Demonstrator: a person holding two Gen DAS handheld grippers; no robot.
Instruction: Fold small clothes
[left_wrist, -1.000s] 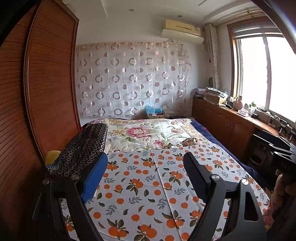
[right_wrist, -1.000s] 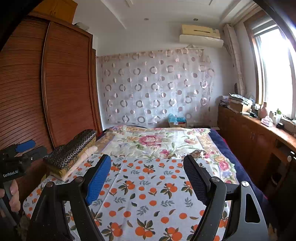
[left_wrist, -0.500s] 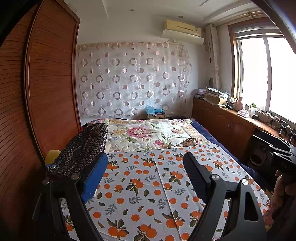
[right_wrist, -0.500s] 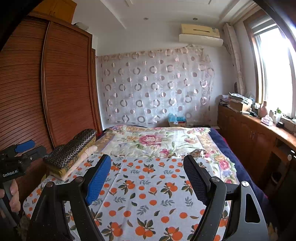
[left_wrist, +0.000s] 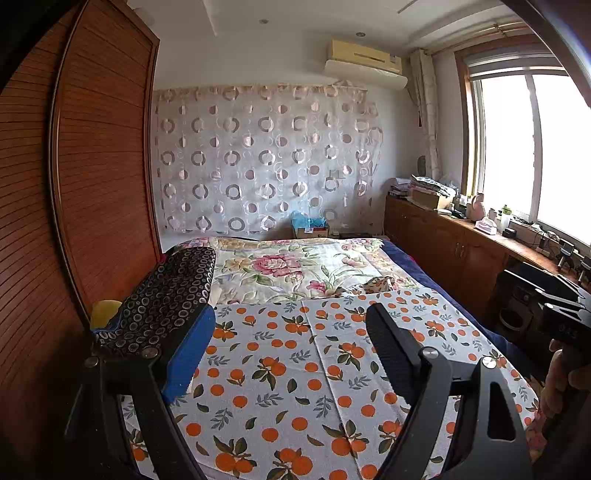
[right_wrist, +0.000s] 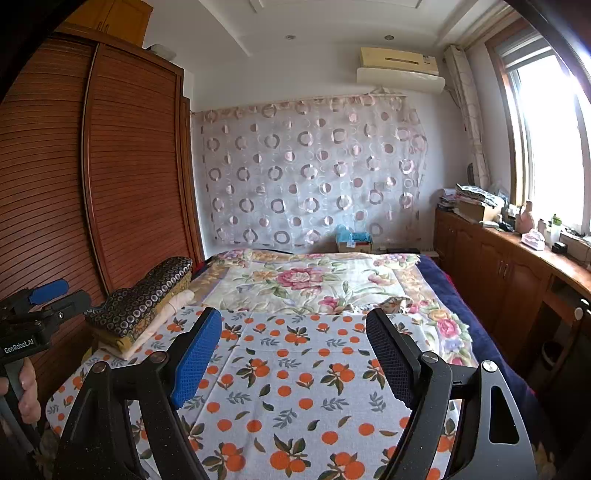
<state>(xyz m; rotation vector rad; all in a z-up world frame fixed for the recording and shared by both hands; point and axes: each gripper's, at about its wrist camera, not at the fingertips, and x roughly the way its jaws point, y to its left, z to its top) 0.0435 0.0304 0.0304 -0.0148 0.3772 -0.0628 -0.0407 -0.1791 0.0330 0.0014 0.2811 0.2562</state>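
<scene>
An orange-print cloth lies spread flat over the near end of the bed. A stack of folded clothes, topped by a dark ring-patterned piece, sits at the bed's left edge. A small crumpled patterned garment rests just past the cloth's far edge. My left gripper hovers open above the cloth beside the stack, holding nothing. My right gripper is open too, over the middle of the cloth, with nothing between its fingers. Each gripper also shows at the other view's side, held by a hand.
A floral quilt covers the far half of the bed. A tall wooden wardrobe runs close along the left. A low cabinet with clutter stands under the window on the right. A cardboard box sits past the bed.
</scene>
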